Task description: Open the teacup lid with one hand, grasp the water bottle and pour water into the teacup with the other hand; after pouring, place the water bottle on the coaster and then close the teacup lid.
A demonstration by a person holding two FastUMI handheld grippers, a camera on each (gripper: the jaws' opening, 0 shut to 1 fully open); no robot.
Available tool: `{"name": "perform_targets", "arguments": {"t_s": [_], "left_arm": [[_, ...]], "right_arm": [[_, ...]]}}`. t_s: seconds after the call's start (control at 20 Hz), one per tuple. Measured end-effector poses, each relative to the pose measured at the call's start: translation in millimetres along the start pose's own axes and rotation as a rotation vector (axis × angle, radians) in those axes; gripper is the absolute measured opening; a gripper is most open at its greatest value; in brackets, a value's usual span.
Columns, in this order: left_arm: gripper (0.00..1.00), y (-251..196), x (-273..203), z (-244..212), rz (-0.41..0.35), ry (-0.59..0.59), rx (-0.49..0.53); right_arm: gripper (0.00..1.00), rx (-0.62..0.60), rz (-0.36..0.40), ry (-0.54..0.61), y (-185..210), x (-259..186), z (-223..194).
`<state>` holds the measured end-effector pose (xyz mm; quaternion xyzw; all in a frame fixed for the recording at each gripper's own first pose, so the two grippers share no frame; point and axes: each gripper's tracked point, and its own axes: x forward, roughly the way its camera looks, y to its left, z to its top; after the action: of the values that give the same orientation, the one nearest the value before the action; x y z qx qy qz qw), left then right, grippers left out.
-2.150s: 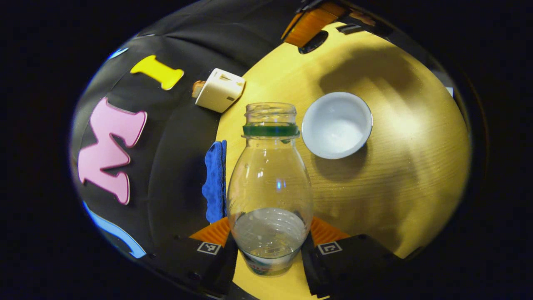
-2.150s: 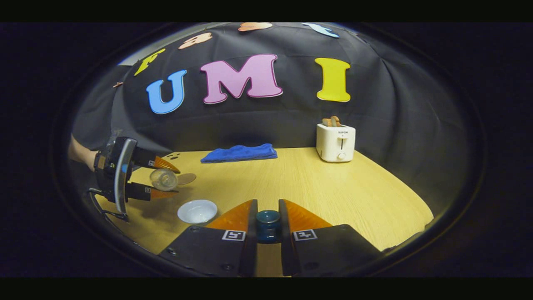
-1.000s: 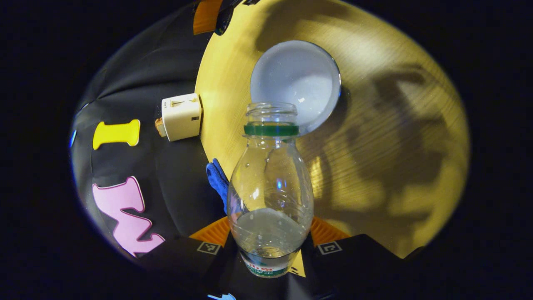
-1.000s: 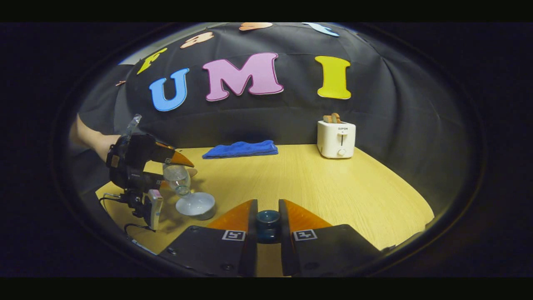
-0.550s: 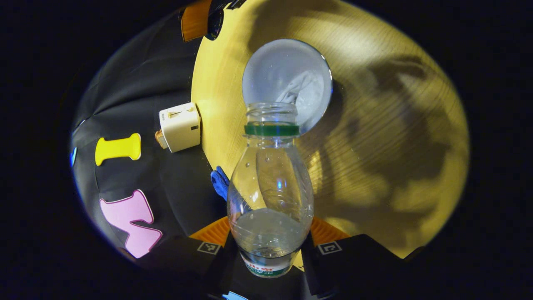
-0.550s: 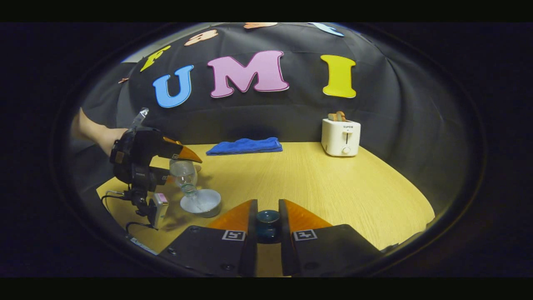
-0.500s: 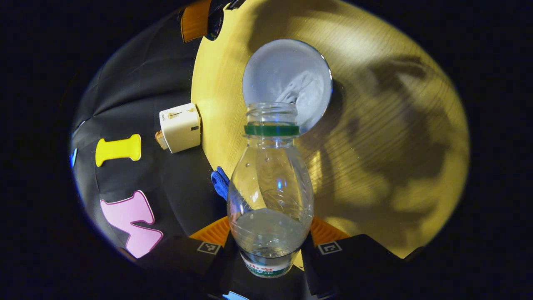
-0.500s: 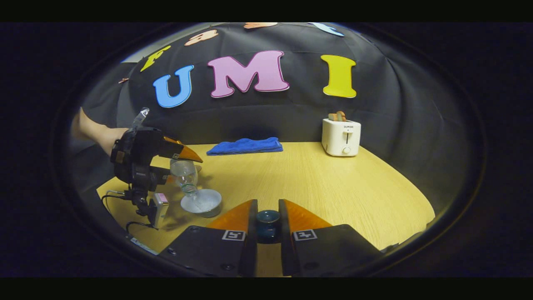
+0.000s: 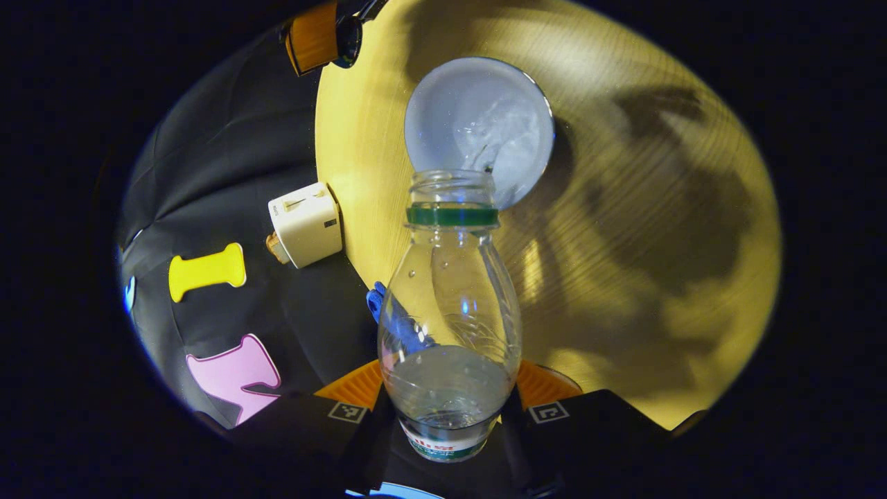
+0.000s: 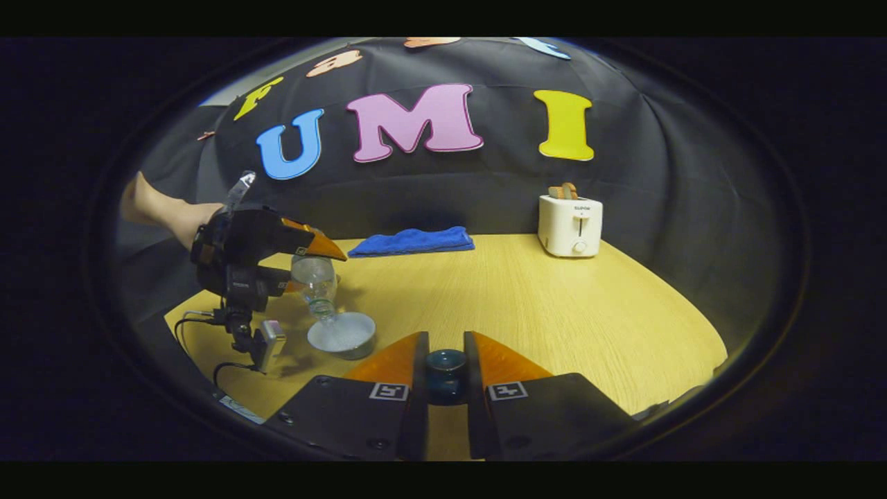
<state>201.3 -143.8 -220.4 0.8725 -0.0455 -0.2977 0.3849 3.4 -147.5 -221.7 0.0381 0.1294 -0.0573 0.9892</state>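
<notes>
Clear water bottle (image 9: 449,305) tipped over teacup (image 9: 479,128), left gripper (image 9: 449,416) fingers clamping base; overtilt risks overflow onto worktop (image 10: 527,298). Right gripper (image 10: 446,374) fingers pinch lid (image 10: 446,366).

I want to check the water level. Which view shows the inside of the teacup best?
The left gripper view: it looks down into the teacup, water splashing inside. The right gripper view shows the cup small, from the side.

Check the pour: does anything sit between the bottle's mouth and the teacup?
Nothing visible does. The left gripper holds the bottle tilted, its mouth just over the open teacup, with water running in. The right gripper holds the lid off to the side.
</notes>
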Motion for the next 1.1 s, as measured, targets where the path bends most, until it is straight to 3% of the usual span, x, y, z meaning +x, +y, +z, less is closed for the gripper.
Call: {"name": "perform_targets", "arguments": {"t_s": [0.2,0.25,0.3,1.1], "left_arm": [[0.69,6,0,-2,0.017,-0.003,0.037],[0.65,7,1,-2,0.020,-0.005,0.044],[0.69,7,2,-2,0.021,-0.007,0.051],[0.69,35,-1,-8,0.153,0.011,0.144]], "right_arm": [[0.27,0.000,-0.007,0.001,-3,-2,0],[0.27,0.001,-0.010,0.000,-3,-2,0],[0.27,0.001,-0.011,0.001,-4,-2,0],[0.27,-0.004,-0.005,-0.006,0,-2,0]]}}
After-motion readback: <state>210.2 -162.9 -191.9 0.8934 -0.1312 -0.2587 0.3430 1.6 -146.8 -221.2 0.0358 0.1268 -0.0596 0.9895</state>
